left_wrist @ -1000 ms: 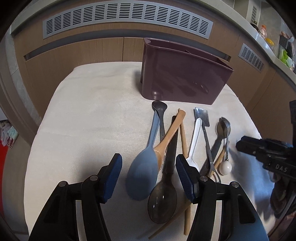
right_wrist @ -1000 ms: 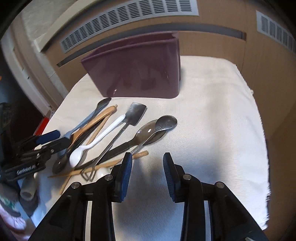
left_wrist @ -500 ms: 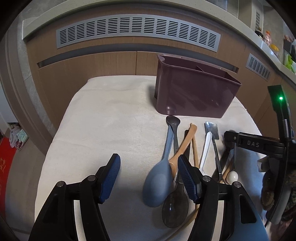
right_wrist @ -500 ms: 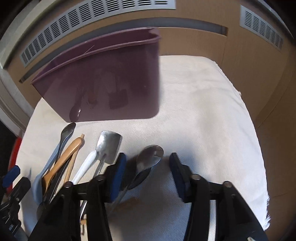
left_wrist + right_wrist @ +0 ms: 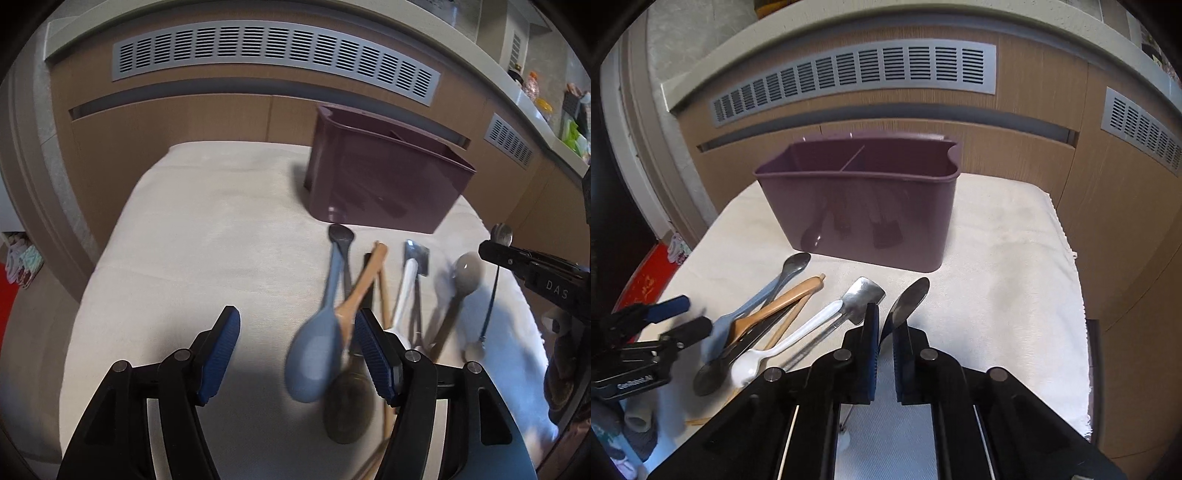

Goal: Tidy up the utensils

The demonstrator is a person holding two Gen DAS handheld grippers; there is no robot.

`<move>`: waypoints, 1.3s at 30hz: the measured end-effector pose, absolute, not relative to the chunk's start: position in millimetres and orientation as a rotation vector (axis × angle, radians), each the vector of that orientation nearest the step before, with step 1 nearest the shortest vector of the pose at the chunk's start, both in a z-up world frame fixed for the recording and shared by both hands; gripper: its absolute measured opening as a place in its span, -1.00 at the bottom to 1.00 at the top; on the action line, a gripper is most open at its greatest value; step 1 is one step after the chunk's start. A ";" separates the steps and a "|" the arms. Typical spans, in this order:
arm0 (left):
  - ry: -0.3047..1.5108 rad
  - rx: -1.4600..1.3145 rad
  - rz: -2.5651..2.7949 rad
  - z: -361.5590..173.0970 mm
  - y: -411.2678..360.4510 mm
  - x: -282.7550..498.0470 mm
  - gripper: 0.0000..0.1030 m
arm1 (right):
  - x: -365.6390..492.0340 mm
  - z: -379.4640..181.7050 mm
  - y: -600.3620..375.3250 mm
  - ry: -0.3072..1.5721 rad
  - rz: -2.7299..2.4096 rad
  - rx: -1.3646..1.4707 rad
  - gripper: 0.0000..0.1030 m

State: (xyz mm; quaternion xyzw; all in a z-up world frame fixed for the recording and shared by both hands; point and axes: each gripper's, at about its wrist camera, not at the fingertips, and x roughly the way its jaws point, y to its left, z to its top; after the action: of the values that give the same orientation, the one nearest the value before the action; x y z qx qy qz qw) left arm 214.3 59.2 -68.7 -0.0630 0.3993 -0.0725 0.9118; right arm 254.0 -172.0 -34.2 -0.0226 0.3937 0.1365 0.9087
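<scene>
Now the right gripper [image 5: 884,345] had just clenched on the metal spoon [image 5: 908,299], lifting it clear to carry to the far purple caddy [image 5: 864,206]. The left gripper [image 5: 295,354] was released, empty, above the near utensil pile [image 5: 365,306].

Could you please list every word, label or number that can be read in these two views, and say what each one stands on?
"DAS" in white letters, on the black body of the right gripper, seen from the left wrist.
A white label on the black body of the left gripper, seen from the right wrist: too small and blurred to read for certain.
The purple caddy, the utensils and the wall vents bear no readable text.
</scene>
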 end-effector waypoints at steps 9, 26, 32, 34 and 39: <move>0.817 -0.029 -0.224 -52.6 22.6 214.9 0.27 | 254.9 -10.4 -190.2 0.751 0.325 0.016 -0.91; 1.096 0.293 -0.403 -62.6 -45.0 312.3 -0.48 | 244.0 4.1 -203.3 0.700 0.367 0.049 -0.91; 1.160 0.282 -0.382 -79.8 -53.3 333.1 -0.59 | 243.7 -2.3 -203.8 0.707 0.380 0.044 -0.91; 1.133 0.256 -0.353 -75.3 -49.6 329.8 -0.70 | 246.6 -5.7 -203.5 0.707 0.373 0.033 -0.90; 0.965 0.110 -0.291 -41.4 -21.7 298.9 -0.72 | 262.0 -22.9 -208.6 0.763 0.301 -0.017 -0.74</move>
State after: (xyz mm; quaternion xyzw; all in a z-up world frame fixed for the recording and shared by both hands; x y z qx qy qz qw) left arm 298.9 -21.7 -41.4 0.0528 0.4621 -0.1393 0.8742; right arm 262.0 -208.6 -22.9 -0.0083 0.3710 0.1465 0.9170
